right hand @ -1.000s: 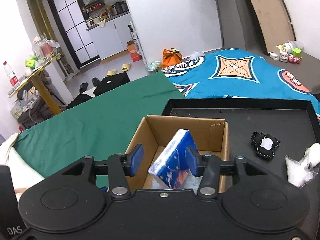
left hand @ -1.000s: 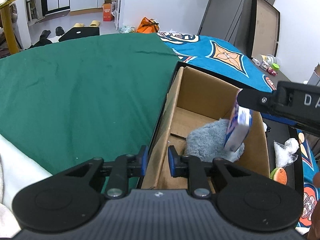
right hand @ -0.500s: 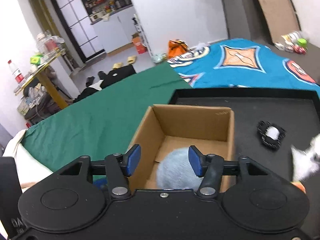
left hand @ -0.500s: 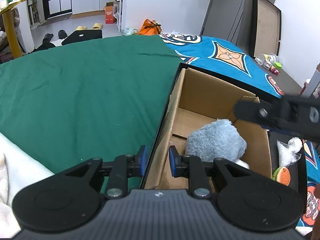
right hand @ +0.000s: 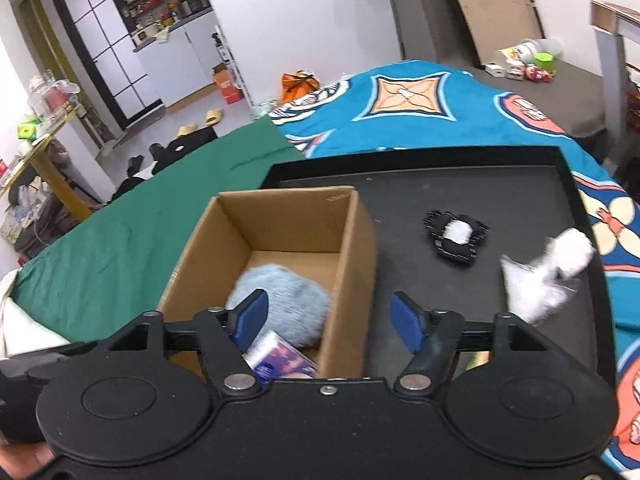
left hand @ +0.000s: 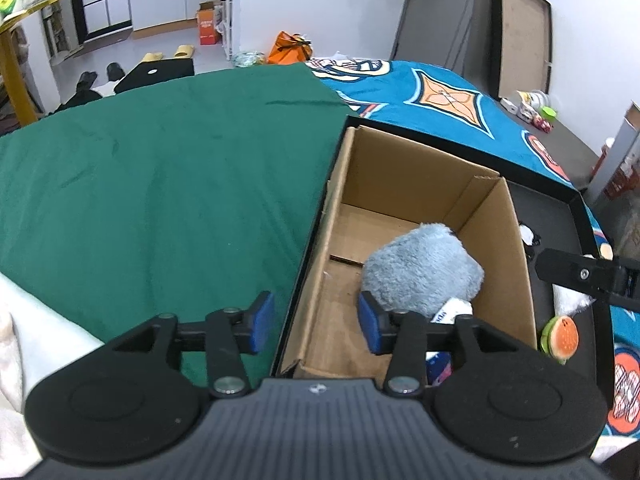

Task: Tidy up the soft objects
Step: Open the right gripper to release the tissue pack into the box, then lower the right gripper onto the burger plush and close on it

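An open cardboard box [left hand: 424, 184] [right hand: 352, 236] stands in the left part of a black tray [right hand: 520, 188]. Inside lie a grey-blue plush [left hand: 422, 270] [right hand: 280, 300] and a blue tissue pack [right hand: 276, 362] [left hand: 450, 310] at the near end. My left gripper [left hand: 312, 326] is open, its jaws astride the box's left wall. My right gripper [right hand: 326, 318] is open and empty, over the box's right wall. A black-and-white soft toy [right hand: 456, 236] and a white crinkly bag [right hand: 544, 276] lie on the tray to the right. A burger-shaped toy [left hand: 558, 338] lies by the box.
The tray lies on a bed with a green sheet [left hand: 160, 168] to the left and a blue patterned blanket [right hand: 420, 112] behind and to the right. A white cloth [left hand: 16, 344] is at the near left. The floor beyond holds shoes and an orange bag [left hand: 290, 46].
My right gripper opened and dropped the blue tissue pack into the box, then swung right toward the tray. My left gripper opened and let go of the box's left wall.
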Demonstrator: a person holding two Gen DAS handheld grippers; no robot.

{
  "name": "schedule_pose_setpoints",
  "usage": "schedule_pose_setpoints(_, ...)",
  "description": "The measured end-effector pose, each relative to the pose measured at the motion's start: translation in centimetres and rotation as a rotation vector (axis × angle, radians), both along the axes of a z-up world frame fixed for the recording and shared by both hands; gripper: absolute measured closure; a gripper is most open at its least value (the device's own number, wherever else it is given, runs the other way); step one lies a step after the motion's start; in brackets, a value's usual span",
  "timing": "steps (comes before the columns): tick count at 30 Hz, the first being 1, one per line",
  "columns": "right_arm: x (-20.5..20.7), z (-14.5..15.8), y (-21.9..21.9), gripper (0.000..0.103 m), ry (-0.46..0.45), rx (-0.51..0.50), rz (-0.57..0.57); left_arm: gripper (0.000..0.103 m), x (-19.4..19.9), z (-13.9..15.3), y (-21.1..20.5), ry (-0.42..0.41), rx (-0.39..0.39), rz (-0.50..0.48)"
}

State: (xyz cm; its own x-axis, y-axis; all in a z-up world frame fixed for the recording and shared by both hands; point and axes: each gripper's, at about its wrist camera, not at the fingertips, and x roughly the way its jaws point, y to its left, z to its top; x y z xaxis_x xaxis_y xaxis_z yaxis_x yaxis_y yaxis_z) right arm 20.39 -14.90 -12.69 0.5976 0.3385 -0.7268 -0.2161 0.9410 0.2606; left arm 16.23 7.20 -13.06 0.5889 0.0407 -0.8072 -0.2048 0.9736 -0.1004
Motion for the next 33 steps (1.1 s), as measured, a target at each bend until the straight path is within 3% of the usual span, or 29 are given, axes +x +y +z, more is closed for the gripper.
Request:
schedule_pose_setpoints(11, -0.7, -3.0, -4.8, 0.026, 0.042, -0.026, -0.106, 0.03, -0.1, 0.0, -1.2, 0.024, 0.067, -0.039)
schedule_pose_setpoints(15, -0.7, -4.2, -6.2, 0.026, 0.064, -0.025, -0.137, 0.029, 0.0, -0.1, -1.8, 0.036, 0.098, -0.053)
schedule_pose_setpoints(19, -0.7, -4.8, -7.2, 0.019, 0.066, -0.032, -0.159, 0.025, 0.1, -0.3, -2.4, 0.05, 0.132, -0.064)
schedule_pose_setpoints(33, 0.7, -8.5, -8.8, 0.016, 0.111, -0.1, -0.239, 0.024, 0.9, -1.8, -3.7, 0.114, 0.22, -0.065)
